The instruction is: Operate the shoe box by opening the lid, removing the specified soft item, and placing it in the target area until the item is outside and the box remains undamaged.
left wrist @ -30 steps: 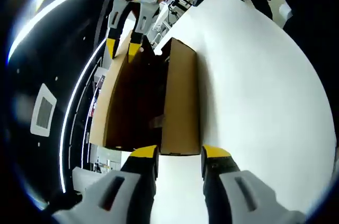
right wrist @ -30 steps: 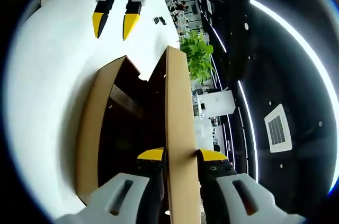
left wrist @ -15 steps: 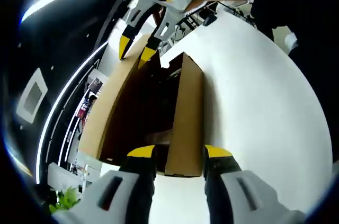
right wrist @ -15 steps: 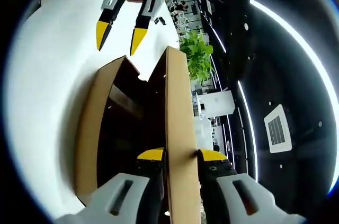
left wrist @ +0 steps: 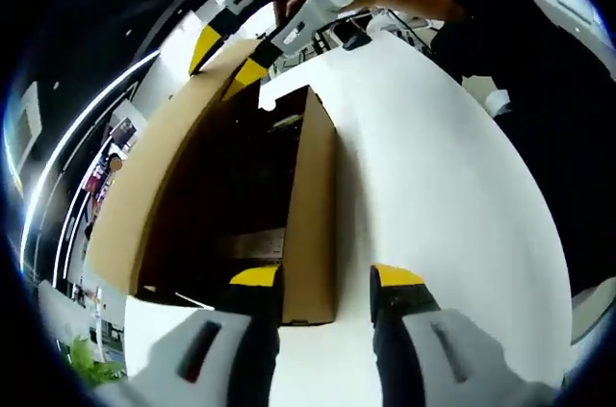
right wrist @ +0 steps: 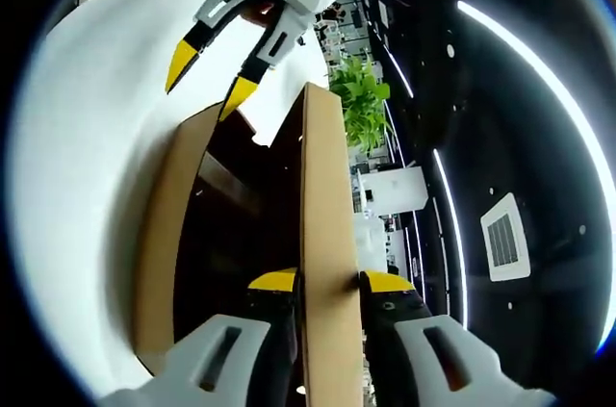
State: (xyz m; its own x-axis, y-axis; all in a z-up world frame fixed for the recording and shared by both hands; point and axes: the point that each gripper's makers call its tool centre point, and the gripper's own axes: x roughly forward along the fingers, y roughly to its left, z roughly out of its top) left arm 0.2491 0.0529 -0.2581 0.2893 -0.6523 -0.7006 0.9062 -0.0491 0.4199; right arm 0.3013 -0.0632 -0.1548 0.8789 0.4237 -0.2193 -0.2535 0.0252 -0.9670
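Observation:
A brown cardboard shoe box (left wrist: 313,195) lies open on the white table (left wrist: 433,186), its lid (left wrist: 144,176) raised to one side. My right gripper (right wrist: 330,280) is shut on the lid's (right wrist: 320,186) free edge; it also enters the left gripper view as the right gripper (left wrist: 226,61), at the box's far end. My left gripper (left wrist: 325,277) is open, one jaw on each side of the near end of the box's side wall. In the right gripper view the left gripper (right wrist: 207,78) hangs over the far end of the box wall (right wrist: 164,224). The box's inside is dark, so its contents are unclear.
A person in dark clothes (left wrist: 520,70) stands at the table's far side. The white table (right wrist: 87,138) spreads out beside the box. A green plant (right wrist: 361,104) and ceiling light strips (right wrist: 500,89) lie beyond the lid.
My left gripper has tilted and dropped closer to the box wall's end. The right gripper still holds the lid in the same place.

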